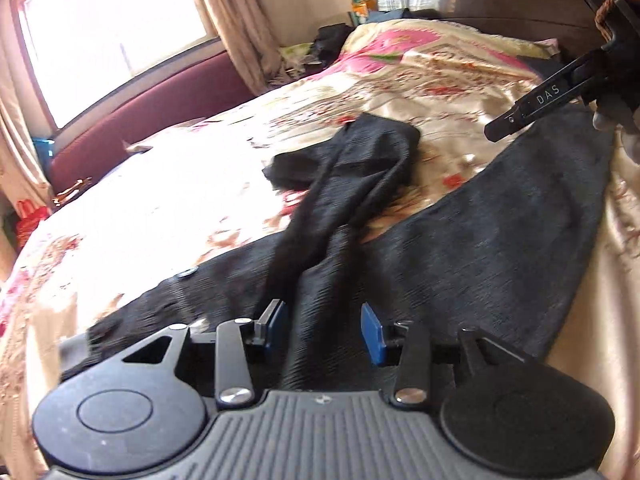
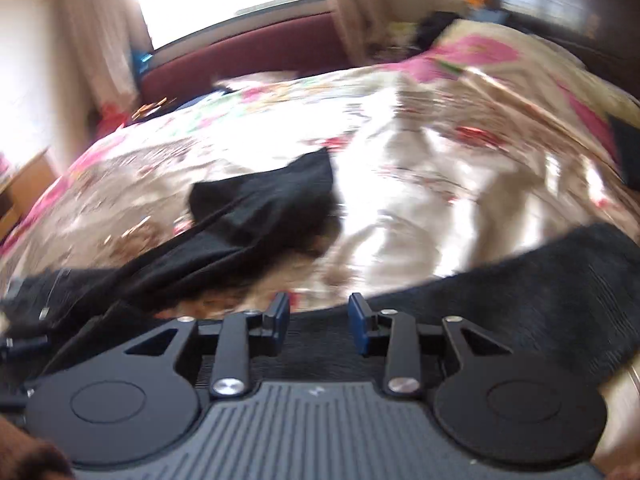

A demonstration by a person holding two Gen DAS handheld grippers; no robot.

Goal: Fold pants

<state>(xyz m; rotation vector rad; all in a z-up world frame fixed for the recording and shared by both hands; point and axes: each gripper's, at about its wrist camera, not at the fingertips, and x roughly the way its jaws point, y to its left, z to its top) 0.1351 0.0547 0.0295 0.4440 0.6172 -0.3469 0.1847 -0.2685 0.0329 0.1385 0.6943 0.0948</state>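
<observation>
Black pants [image 1: 460, 240] on floral bedspread [image 1: 160, 208], both grippers above them.

Left gripper [image 1: 324, 328]: 2 blue pads apart, nothing clamped; dark fabric lies below the gap. Right gripper [image 2: 319, 322]: pads apart, no cloth pinched, hanging over the wide end of the pants. 1 leg bunches toward mid-bed, the other runs right. Right-wrist view is motion-blurred. Window [image 1: 112, 32] behind.
</observation>
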